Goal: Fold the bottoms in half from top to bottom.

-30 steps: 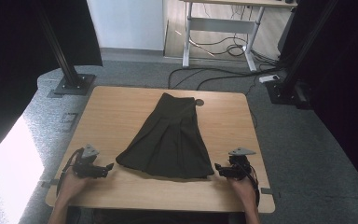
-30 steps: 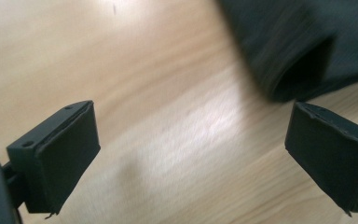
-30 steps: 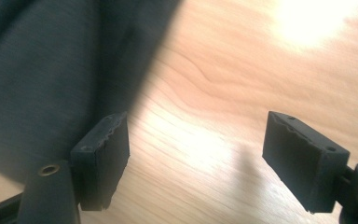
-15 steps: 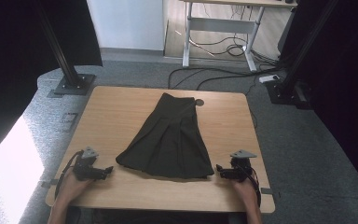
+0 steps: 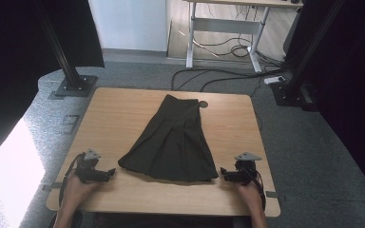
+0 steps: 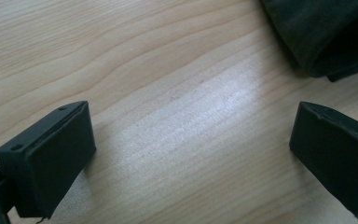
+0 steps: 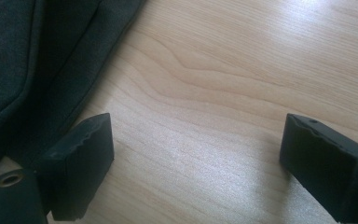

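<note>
My skirt (image 5: 173, 142) lies on the bench (image 5: 114, 114) between my two open, empty sets of fingers, long axis running away from me, its wide hem just inward of both the left fingers (image 5: 108, 173) and the right fingers (image 5: 224, 173), about equally near.

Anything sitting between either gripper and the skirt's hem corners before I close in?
Nothing visible. Bare table lies between the left gripper and the skirt, and between the right gripper and its other hem corner. Both sets of jaws stand open.
</note>
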Action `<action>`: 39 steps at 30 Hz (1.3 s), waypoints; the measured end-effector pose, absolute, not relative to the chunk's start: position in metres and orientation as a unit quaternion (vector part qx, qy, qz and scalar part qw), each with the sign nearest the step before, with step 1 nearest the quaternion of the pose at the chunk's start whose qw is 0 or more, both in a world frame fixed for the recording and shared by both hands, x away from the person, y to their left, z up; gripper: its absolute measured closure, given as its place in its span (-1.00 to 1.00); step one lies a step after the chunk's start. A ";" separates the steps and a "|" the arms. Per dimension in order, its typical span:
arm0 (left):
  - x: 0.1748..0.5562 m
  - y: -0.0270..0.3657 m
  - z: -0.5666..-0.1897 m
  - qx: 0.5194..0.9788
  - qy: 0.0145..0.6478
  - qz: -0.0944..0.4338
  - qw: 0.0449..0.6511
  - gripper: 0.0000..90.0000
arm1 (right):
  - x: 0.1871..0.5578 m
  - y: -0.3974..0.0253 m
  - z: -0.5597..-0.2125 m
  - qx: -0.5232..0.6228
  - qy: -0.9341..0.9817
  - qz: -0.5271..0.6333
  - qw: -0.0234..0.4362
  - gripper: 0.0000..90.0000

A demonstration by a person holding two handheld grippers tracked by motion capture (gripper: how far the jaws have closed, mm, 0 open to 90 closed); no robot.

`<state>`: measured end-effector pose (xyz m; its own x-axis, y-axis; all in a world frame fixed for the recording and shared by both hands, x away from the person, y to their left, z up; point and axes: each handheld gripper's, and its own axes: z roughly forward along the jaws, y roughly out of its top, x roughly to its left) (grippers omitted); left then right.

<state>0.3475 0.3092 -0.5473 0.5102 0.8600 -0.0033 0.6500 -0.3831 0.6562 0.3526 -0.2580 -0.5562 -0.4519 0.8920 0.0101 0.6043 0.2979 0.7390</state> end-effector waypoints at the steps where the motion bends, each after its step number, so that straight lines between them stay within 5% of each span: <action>1: 0.348 0.309 -0.547 0.812 0.466 0.173 0.305 -1.00 | 0.353 -0.258 -0.556 0.481 0.778 0.346 0.207 -0.79; 11: 0.348 0.308 -0.546 0.794 0.491 0.183 0.309 -0.90 | 0.352 -0.258 -0.556 0.483 0.777 0.347 0.208 -0.78; 23: 0.347 0.297 -0.509 0.787 0.475 0.195 0.341 -1.00 | 0.357 -0.250 -0.537 0.470 0.783 0.354 0.201 -0.70; 33: 0.355 0.227 -0.476 0.816 0.402 0.193 0.369 -1.00 | 0.375 -0.230 -0.518 0.453 0.795 0.354 0.194 -0.70; 39: 0.369 0.181 -0.489 0.841 0.376 0.178 0.345 -1.00 | 0.394 -0.214 -0.519 0.449 0.803 0.344 0.190 -0.70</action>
<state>0.3687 0.1806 -0.4894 0.6532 0.7561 0.0404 0.5100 -0.4788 0.7146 0.3943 -0.2135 -0.5194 -0.5248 0.8512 0.0025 0.5895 0.3614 0.7224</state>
